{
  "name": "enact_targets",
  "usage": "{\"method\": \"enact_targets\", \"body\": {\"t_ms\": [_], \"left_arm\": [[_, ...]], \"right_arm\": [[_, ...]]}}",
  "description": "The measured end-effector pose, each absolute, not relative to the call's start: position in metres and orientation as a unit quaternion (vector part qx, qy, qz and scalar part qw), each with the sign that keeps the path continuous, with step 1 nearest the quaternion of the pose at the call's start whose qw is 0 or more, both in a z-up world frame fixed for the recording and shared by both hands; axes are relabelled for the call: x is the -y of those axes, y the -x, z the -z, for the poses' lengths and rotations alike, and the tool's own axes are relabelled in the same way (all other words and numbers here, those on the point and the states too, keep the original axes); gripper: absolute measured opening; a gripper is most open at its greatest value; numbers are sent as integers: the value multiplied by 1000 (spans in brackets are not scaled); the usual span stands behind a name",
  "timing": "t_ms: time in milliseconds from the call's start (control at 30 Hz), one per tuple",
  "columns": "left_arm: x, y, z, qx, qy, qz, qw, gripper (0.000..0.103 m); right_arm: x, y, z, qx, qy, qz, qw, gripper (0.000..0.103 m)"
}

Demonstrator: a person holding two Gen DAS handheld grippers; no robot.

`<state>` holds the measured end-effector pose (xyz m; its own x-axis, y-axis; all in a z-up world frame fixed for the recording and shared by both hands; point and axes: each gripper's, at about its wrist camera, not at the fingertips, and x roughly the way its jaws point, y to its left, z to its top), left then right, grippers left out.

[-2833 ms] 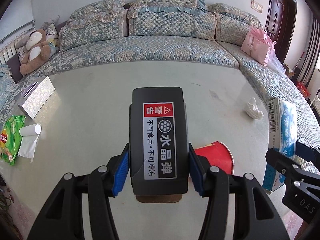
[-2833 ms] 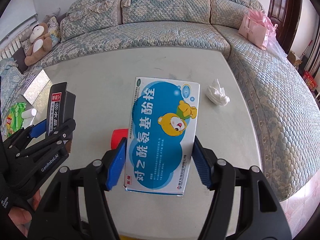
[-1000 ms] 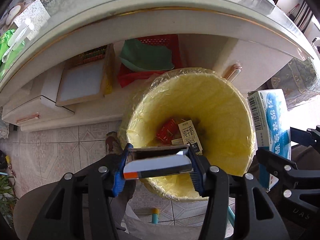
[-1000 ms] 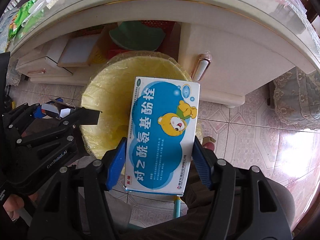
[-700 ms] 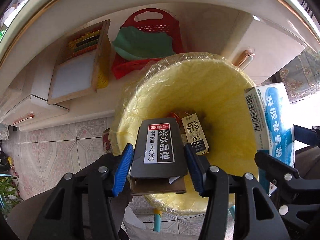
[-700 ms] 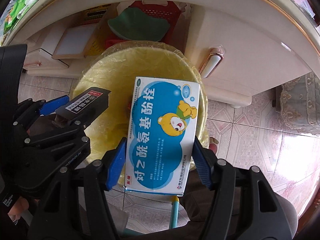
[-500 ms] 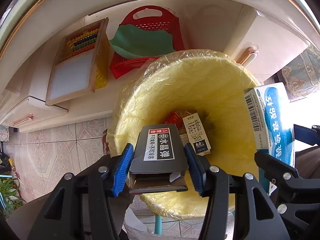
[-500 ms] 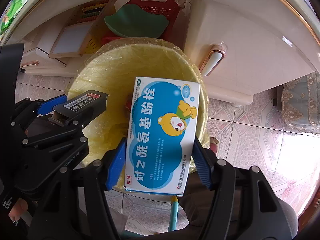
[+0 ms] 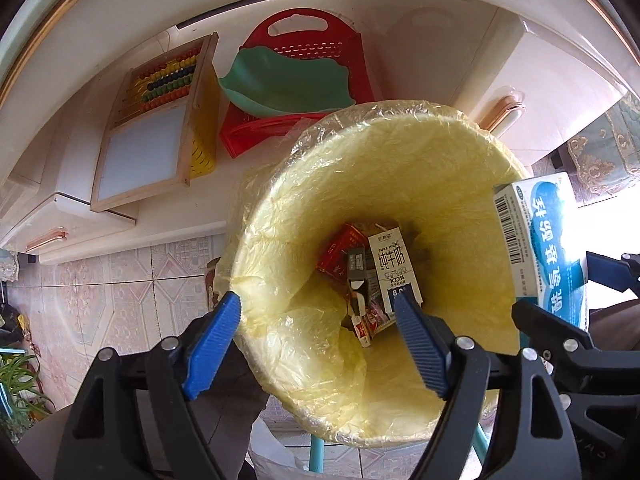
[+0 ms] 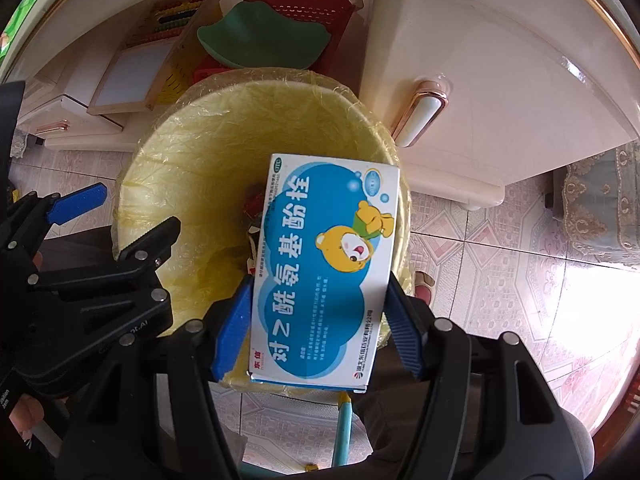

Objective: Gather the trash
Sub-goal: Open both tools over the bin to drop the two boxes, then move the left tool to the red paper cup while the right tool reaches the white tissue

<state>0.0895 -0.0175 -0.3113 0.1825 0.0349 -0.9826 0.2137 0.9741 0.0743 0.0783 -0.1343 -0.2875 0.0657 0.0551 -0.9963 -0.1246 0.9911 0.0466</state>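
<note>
A trash bin with a yellow liner stands on the floor below both grippers; it also shows in the right wrist view. My left gripper is open and empty over its near rim. The black box lies in the bin's bottom among a white milk carton and red packets. My right gripper is shut on a blue and white medicine box, held over the bin. That box shows at the right edge of the left wrist view.
Under the table edge stand a red basket with a green dish, a wooden abacus board and white drawers with a handle. Tiled floor lies around the bin.
My left gripper has opened and the black box has dropped into the bin. Both grippers came from the table top down over the bin. The right gripper still holds the medicine box.
</note>
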Motion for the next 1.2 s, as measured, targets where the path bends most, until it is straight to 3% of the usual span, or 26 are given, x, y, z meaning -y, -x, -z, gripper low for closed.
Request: {"method": "enact_targets", "body": {"t_ms": [333,400,633,867,1000,1200], "left_arm": [[-13,-91,285,-628,-62,27,775,89],[-18,-93,280,-622,-60,22,780,89],[-26,-91,265,-615,-59,20,786,90],[-15,-81,213,-565,-101,28,818,92],[-12,-81,167,-522,-112,25,845,96],[-9,-86,116,-480,-113,15,870,96]], "right_arm": [[129,-86,296,-686,22,-64,725,63],[129,-87,296,-685,21,-59,725,71],[130,-84,281,-678,13,-64,732,79],[147,-78,205,-613,11,-65,787,94],[173,-81,144,-556,16,-31,831,95],[235,-84,83,-502,-106,1,858,96]]}}
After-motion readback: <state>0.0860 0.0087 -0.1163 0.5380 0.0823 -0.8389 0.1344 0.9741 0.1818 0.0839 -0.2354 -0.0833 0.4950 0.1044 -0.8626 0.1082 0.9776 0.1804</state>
